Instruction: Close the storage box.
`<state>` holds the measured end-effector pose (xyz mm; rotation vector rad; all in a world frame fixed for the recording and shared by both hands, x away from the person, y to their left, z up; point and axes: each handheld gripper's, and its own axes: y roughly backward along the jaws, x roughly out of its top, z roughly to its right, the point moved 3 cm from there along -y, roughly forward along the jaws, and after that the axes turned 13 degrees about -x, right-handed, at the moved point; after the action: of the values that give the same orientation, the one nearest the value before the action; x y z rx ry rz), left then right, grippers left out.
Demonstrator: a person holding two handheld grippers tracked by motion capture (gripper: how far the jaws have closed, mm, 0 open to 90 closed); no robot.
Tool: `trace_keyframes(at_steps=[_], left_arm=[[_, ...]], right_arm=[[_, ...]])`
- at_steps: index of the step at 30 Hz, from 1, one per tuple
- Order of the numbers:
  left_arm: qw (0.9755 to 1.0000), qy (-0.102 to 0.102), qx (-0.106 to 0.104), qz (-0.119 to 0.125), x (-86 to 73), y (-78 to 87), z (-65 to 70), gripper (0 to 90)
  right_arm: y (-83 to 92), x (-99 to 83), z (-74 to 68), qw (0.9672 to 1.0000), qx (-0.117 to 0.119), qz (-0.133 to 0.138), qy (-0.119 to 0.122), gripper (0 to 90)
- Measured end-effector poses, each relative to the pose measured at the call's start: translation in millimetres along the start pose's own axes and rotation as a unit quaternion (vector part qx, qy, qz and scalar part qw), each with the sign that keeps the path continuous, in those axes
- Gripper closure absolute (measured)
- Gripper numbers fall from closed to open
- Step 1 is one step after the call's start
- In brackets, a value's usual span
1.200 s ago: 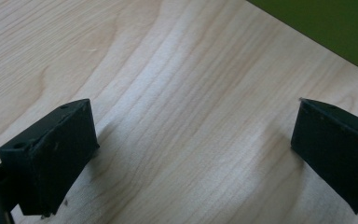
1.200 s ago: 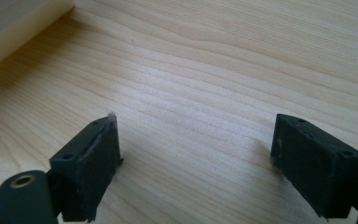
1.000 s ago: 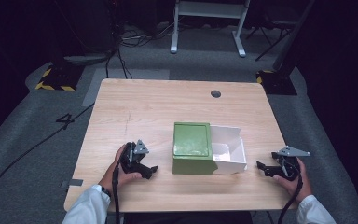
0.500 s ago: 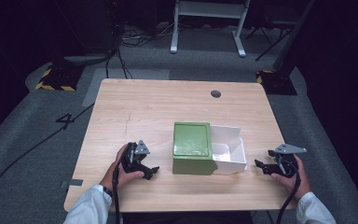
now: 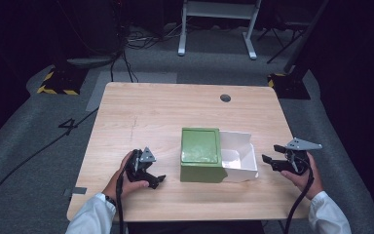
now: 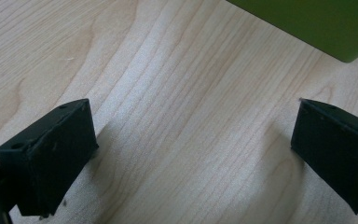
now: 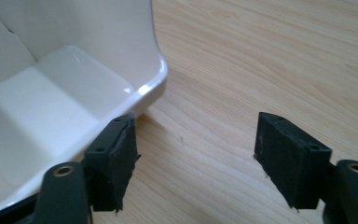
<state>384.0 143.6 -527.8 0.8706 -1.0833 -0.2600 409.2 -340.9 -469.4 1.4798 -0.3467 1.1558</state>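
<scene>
Green box [image 5: 202, 155] at tabletop [image 5: 160, 112] centre-front, white tray [image 5: 238, 156] slid partway out its right side. Left tongs [image 5: 157, 181] released, empty, left of box. Right tongs [image 5: 269, 162] released — just beside tray's right rim. Tray looks thin, light, glossy, likely slippery — pinch rim at corner.

On the light wooden table [image 5: 151, 117] at the frame's centre sit one green rectangular box [image 5: 202, 153] and one white plastic tray [image 5: 238, 156], with two black hand-held grippers, one lower left [image 5: 157, 181] and one lower right [image 5: 268, 161].
</scene>
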Motion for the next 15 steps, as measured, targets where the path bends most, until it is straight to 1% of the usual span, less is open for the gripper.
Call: trace_keyframes(at_steps=[1, 3, 4, 5, 7, 9, 11, 15], left_arm=[[1.0, 0.0, 0.0, 0.0, 0.0, 0.0, 0.0, 0.4], [1.0, 0.0, 0.002, 0.0, -0.1, 0.1, 0.2, 0.4], [1.0, 0.001, 0.002, 0.0, -0.1, 0.1, 0.2, 0.4], [1.0, 0.001, 0.002, 0.0, -0.1, 0.1, 0.2, 0.4], [1.0, 0.0, 0.002, 0.0, -0.1, 0.1, 0.2, 0.4], [1.0, 0.001, 0.002, 0.0, -0.1, 0.1, 0.2, 0.4], [1.0, 0.001, 0.002, 0.0, -0.1, 0.1, 0.2, 0.4], [1.0, 0.001, 0.002, 0.0, -0.1, 0.1, 0.2, 0.5]], right_arm=[[0.3, 2.0, -1.3, 1.0, 0.005, 0.003, 0.0, 32.0], [0.3, 3.9, -2.9, 1.0, 0.007, 0.004, 0.002, 32.0], [0.1, 5.6, -4.9, 0.9999, 0.008, 0.005, 0.004, 31.8], [-1.0, 8.7, -9.2, 0.9998, 0.015, 0.009, 0.006, 31.5], [-2.7, 10.5, -13.7, 0.9997, 0.017, 0.009, 0.013, 30.3], [-3.6, 11.0, -16.1, 0.9997, 0.017, 0.009, 0.016, 30.0], [-6.0, 11.1, -22.2, 0.9995, 0.022, 0.007, 0.02, 29.6], [-8.9, 10.6, -27.6, 0.9992, 0.033, 0.004, 0.022, 29.6]])
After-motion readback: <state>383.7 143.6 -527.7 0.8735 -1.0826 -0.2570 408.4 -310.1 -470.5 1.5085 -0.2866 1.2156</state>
